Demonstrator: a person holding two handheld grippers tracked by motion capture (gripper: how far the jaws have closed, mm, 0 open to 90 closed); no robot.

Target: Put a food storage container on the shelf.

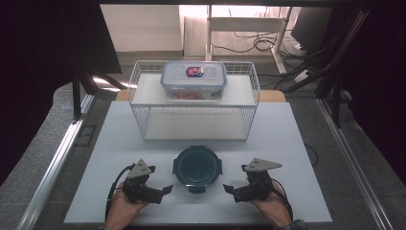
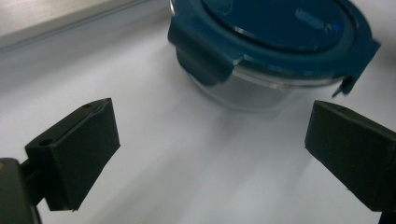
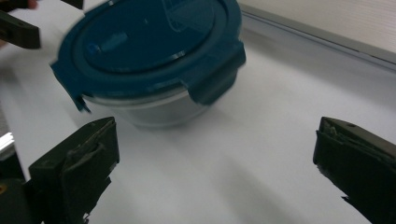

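While the round blue-lidded container (image 1: pixel 197 166) sits just in front of the wire rack (image 1: pixel 194 103), the left gripper (image 1: pixel 162 190) and right gripper (image 1: pixel 230 190) flank it, jaws wide; the approach looks underway, with closing in next.

teal lid (image 1: pixel 197 165), black tongs (image 1: pixel 167 189), white rack (image 1: pixel 143 98)
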